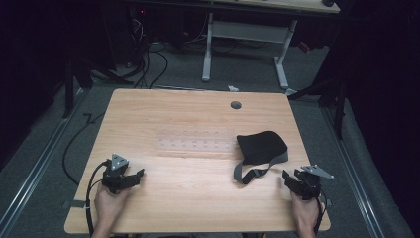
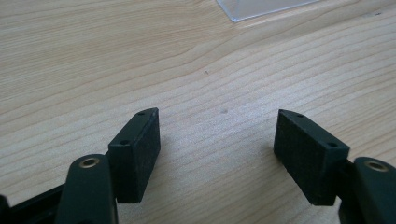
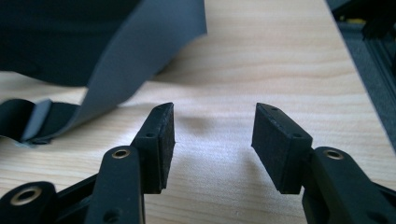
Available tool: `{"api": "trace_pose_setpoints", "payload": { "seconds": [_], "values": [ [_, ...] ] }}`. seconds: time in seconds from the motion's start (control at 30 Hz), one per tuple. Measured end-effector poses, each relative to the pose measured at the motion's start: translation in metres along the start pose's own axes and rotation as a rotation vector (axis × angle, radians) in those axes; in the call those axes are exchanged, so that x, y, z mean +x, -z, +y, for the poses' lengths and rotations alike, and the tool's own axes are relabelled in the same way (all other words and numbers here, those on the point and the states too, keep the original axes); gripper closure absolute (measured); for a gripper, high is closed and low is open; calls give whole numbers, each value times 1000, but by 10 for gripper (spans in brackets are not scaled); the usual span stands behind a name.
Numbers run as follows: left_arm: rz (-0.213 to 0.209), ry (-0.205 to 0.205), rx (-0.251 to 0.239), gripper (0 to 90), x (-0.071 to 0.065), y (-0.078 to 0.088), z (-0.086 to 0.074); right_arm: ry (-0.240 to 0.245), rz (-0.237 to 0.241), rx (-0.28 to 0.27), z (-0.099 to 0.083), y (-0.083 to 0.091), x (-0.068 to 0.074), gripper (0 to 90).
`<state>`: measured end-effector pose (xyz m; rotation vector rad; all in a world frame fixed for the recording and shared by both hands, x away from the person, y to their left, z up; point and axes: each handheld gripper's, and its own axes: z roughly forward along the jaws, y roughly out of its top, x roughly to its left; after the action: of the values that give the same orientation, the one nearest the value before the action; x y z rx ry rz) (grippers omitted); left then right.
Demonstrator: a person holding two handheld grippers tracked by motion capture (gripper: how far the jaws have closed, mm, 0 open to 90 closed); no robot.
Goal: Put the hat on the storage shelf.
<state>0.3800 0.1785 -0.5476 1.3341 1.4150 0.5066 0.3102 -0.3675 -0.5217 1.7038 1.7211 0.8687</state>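
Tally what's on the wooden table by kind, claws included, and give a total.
Black pouch with grey strap: 1
Clear plastic sheet: 1
Claws, both open and holding nothing: 2, left claw, right claw
Total: 4

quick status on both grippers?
Left gripper: open, empty, bare table between its jaws.
Right gripper: open, empty, beside the grey strap.

Bare table (image 1: 163,198) lies open between the left gripper (image 1: 140,173) and right gripper (image 1: 286,175); only the grey strap (image 1: 257,170) and black pouch (image 1: 261,146) block the far right.
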Motion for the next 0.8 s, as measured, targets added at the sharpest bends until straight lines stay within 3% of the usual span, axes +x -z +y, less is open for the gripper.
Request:
{"api": "trace_pose_setpoints", "payload": {
  "seconds": [0.1,0.33,0.5,0.8],
  "values": [
    [0,0,0,320,0,0,0,14,-8,-16,1,4,2,490],
    [2,0,-1,318,0,0,0,-5,50,-72,10,14,4,460],
    [2,1,0,319,0,0,0,-7,58,-93,21,14,4,423],
    [1,1,0,314,0,0,0,-23,69,-80,41,4,0,397]
  ]
}}
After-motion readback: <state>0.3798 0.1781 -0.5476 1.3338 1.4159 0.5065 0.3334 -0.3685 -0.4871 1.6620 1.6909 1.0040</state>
